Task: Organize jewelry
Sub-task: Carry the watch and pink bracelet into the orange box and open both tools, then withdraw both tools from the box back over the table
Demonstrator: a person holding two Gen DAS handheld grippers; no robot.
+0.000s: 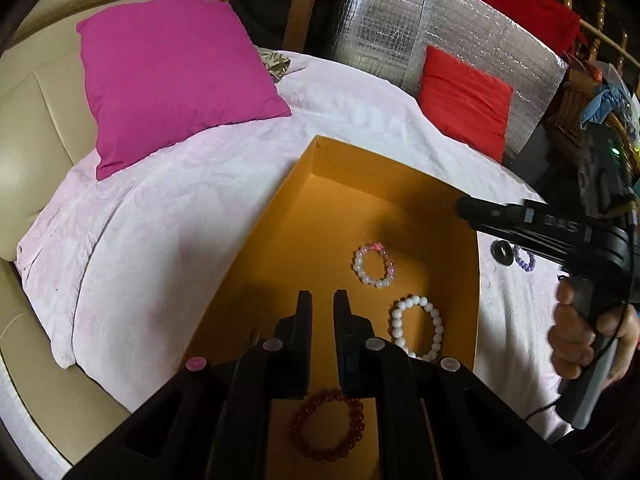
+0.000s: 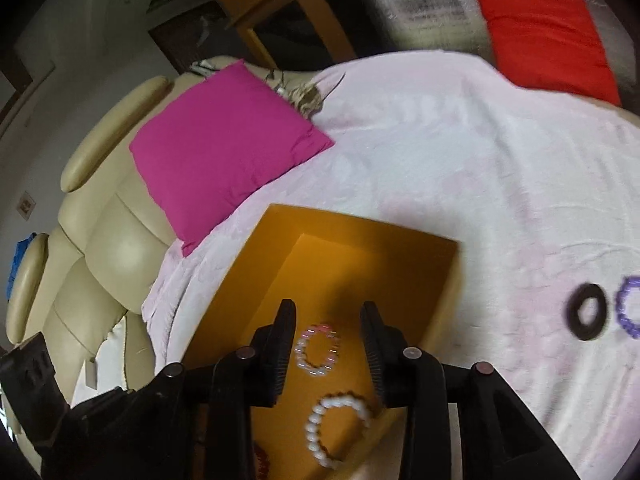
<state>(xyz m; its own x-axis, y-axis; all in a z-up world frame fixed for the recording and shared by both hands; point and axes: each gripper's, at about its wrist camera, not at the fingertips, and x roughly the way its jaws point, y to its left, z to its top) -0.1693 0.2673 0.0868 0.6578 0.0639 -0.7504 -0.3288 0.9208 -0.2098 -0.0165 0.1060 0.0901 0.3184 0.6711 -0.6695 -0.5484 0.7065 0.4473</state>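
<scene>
Both grippers tilt down over the open orange box (image 1: 280, 216) on the pale pink blanket (image 1: 160, 208): the left gripper (image 1: 323, 300) has its jaws nearly together with nothing between them, while the right gripper (image 2: 328, 320) stands part open and empty above the pink-and-white bracelet (image 2: 318, 350), which lies on the box floor beside the white bead bracelet (image 2: 340, 428). The left view alone shows the amber bracelet (image 1: 328, 424) under its jaws and the person's hand (image 1: 584, 332) on the right handle. The right view shows more clearly the dark ring (image 2: 586, 312) and purple bracelet (image 2: 628, 306) lying on the blanket outside the box.
</scene>
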